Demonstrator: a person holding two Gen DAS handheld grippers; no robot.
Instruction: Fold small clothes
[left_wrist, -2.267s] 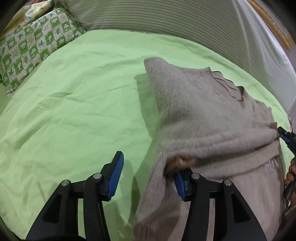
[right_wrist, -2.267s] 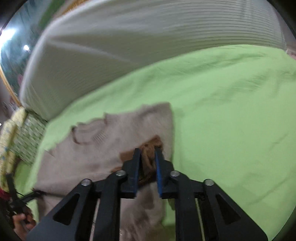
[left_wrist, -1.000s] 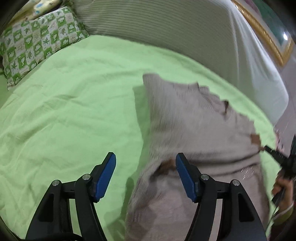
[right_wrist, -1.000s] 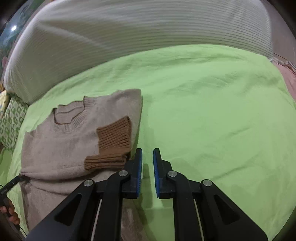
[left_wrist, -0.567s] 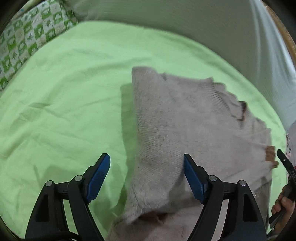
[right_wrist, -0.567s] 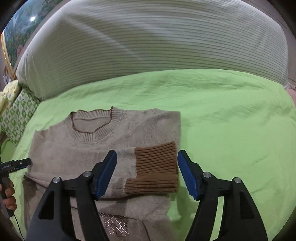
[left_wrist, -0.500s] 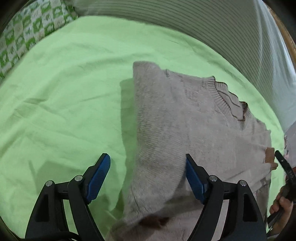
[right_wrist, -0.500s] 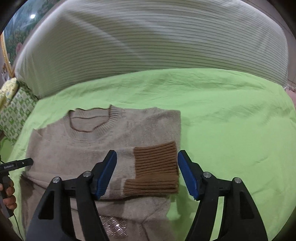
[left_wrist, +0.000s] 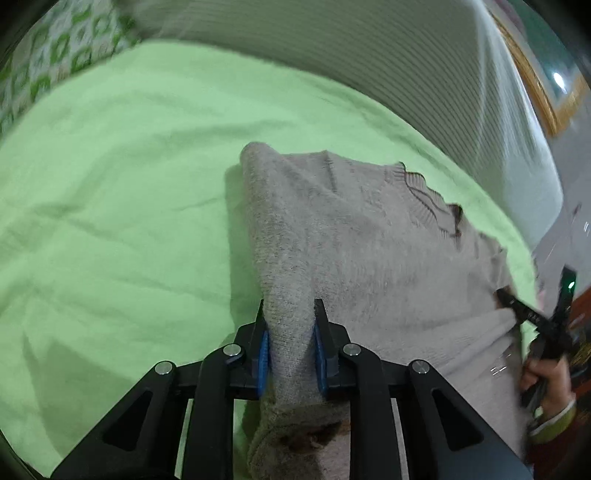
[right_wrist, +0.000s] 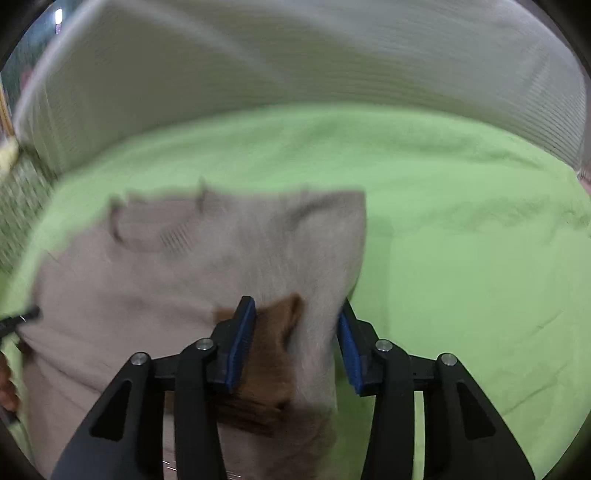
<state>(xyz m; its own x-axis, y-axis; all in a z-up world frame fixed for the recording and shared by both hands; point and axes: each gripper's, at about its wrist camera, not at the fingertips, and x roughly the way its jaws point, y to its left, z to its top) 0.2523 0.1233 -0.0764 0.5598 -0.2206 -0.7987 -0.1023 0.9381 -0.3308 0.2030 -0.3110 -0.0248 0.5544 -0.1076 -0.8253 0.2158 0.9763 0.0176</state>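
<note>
sweater: beige knit (left_wrist: 369, 251), lying on the green bed sheet (left_wrist: 110, 206), sleeves folded in, collar toward the headboard
left claw: (left_wrist: 290, 345) pinched tight on the sweater's left folded edge, knit bunched up between the blue pads (left_wrist: 263, 350)
right claw: (right_wrist: 295, 350) jaws apart, straddling the sweater's right edge; brown cuff (right_wrist: 273, 332) sits between them, left pad on top of the cuff, right pad just off the knit edge over the sheet
right claw contact: blurred, can't tell if the pads press the fabric
sweater edges: left edge lifted into a ridge at the left claw; right edge straight, shadow beside it
open room: wide bare sheet left of the sweater in the left wrist view, wide bare sheet to its right in the right wrist view
headboard: striped padded panel (right_wrist: 295, 66) along the far side, well apart from the collar
pillow: green-patterned (left_wrist: 55, 55), far left corner, well clear of the sweater
</note>
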